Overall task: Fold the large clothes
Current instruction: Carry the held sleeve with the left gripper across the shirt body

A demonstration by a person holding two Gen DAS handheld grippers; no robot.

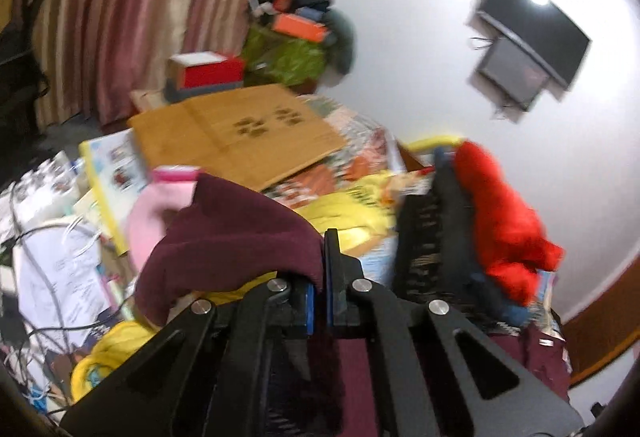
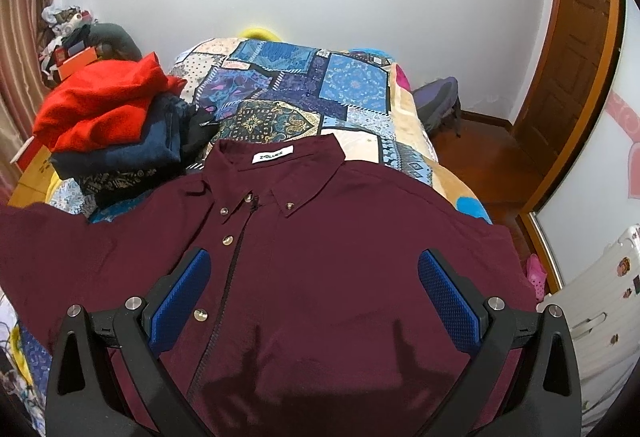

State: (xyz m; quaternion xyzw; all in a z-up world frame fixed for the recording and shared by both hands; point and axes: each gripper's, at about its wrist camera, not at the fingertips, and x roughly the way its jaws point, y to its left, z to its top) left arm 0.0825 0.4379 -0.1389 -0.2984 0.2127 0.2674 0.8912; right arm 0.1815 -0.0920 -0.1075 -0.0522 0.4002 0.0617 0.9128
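Note:
A maroon button-up shirt (image 2: 320, 277) lies face up on the patchwork bedspread (image 2: 304, 89), collar away from me, white label showing. My right gripper (image 2: 314, 277) is open, its blue pads (image 2: 448, 297) spread wide just above the shirt's chest, holding nothing. My left gripper (image 1: 320, 277) is shut on a fold of the maroon shirt (image 1: 232, 233), which drapes over its left finger and hangs lifted; that view is blurred.
A pile of folded clothes, red on top (image 2: 104, 101), over dark blue ones, sits at the bed's left side and shows in the left view (image 1: 504, 217). A wooden board (image 1: 236, 133), boxes and cables clutter the left. A wooden door (image 2: 576, 77) stands right.

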